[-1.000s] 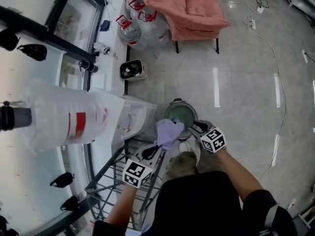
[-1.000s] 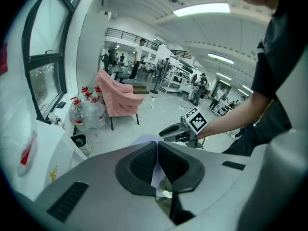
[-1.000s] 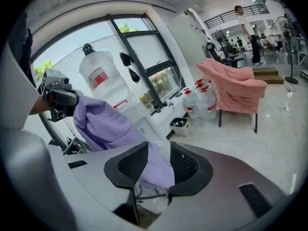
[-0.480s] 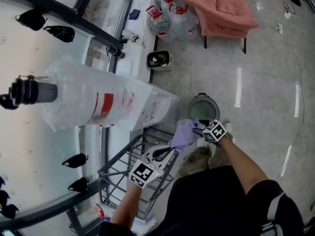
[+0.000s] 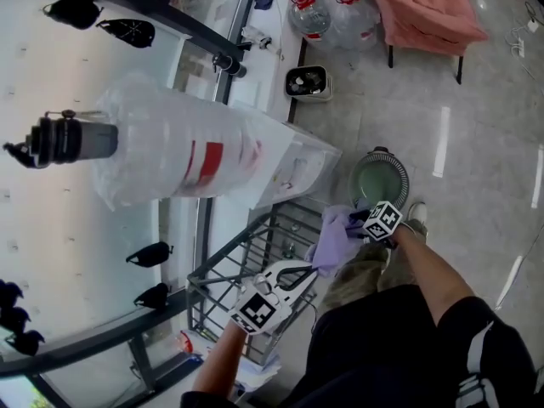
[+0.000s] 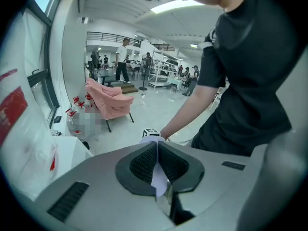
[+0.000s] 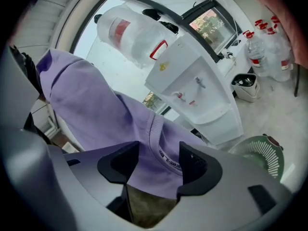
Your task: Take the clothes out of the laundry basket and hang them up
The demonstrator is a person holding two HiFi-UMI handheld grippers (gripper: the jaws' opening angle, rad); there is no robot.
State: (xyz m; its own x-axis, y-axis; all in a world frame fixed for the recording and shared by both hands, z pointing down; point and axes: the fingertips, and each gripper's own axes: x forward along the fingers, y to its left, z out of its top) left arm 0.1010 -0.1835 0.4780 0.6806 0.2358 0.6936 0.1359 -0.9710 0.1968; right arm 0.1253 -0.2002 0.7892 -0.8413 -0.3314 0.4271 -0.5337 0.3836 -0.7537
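1. The purple shirt (image 5: 334,240) is up in the air in front of the person's legs, out of the basket (image 5: 401,170) and strung between the two tools.
2. The left hand-held gripper (image 6: 157,149) is clenched. A thin fold of the shirt's pale cloth is pinched flat between its pads.
3. The right hand-held gripper (image 7: 160,154) is released. Its jaws have just been opening and now stand wide apart, with the shirt's ribbed collar and neck label lying loose between them. Neither pad presses on the cloth.
4. From above, the shirt hangs off the right end of the left tool and bunches up against the right one.
5. The round green basket sits on the floor just beyond the shirt, beside the person's shoe.
6. A metal rack (image 5: 223,266) stands under the left arm, close to the shirt.
7. A white water dispenser (image 5: 297,164) with a big clear bottle (image 5: 170,147) on top is just behind the rack.
8. A pink chair (image 5: 425,11) stands well away across the floor.
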